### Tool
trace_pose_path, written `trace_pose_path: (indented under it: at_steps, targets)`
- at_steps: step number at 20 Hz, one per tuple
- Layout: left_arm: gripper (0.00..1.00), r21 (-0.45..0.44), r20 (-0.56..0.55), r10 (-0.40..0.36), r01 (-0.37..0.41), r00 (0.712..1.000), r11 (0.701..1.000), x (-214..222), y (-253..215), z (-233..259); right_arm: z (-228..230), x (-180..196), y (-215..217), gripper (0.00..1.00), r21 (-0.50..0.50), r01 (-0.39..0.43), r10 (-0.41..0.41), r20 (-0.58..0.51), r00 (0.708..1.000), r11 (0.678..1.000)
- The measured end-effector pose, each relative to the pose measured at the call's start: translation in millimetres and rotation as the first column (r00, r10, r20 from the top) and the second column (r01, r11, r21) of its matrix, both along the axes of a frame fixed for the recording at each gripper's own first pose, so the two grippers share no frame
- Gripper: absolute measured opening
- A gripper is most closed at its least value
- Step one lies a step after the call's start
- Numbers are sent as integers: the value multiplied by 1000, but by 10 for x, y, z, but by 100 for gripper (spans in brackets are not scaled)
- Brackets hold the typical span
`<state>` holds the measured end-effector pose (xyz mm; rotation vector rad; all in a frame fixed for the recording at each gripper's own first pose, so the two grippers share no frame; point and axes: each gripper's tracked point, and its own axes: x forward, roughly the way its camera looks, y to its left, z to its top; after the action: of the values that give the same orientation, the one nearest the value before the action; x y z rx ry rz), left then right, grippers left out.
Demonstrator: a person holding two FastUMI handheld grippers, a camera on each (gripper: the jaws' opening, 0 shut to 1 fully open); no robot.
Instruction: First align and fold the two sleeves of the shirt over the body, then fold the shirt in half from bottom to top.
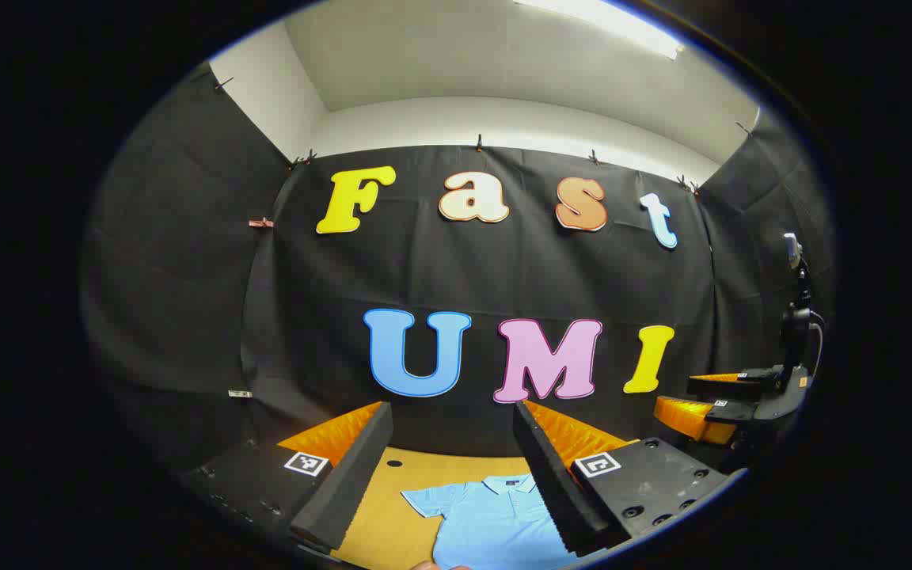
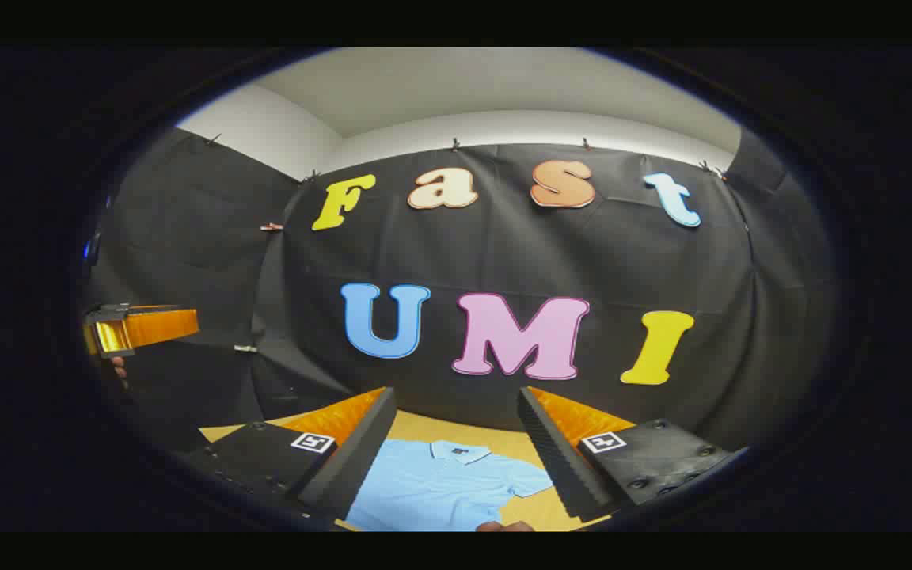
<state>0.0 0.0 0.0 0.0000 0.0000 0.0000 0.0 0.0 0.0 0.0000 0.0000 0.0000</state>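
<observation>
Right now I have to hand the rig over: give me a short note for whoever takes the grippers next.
Left gripper: open, holding nothing, held above the table.
Right gripper: open, holding nothing, also above the table.
Shirt: light blue polo, lying flat on the wooden table, collar toward the booth wall. Its sleeve on one side and the other sleeve are both spread out to the sides.
Done: nothing yet; no fold is visible.
Left: fold both sleeves over the body, then fold the shirt in half from bottom to top.
</observation>
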Motion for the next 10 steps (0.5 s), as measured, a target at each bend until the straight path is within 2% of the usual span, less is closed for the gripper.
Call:
trace_pose_path:
  at_steps: [3, 4, 6, 7, 8, 10]
  targets:
    - [97, 5, -4, 9, -9, 1000, 1000, 13, 45, -3, -45, 20, -9, 97, -10, 3, -4, -14, 1000, 1000]
    - [93, 4, -4, 10, -10, 1000, 1000, 14, 54, -11, -53, 20, -19, 99, -8, 9, -9, -21, 1000, 1000]
    - [97, 3, -3, 11, -11, 1000, 1000, 8, 73, -10, -71, 24, -18, 99, 4, 18, -18, -31, 999, 1000]
    - [92, 5, -1, 11, -11, 1000, 1000, 16, 88, 5, -82, 23, -20, 97, 11, 23, -23, -37, 999, 1000]
    - [97, 8, -1, 10, -10, 1000, 1000, 18, 97, -4, -102, 22, -17, 97, 16, 26, -26, -39, 999, 1000]
    - [97, 12, -4, 7, -7, 1000, 1000, 24, 106, -4, -116, 29, -14, 97, 12, 31, -30, -42, 999, 999]
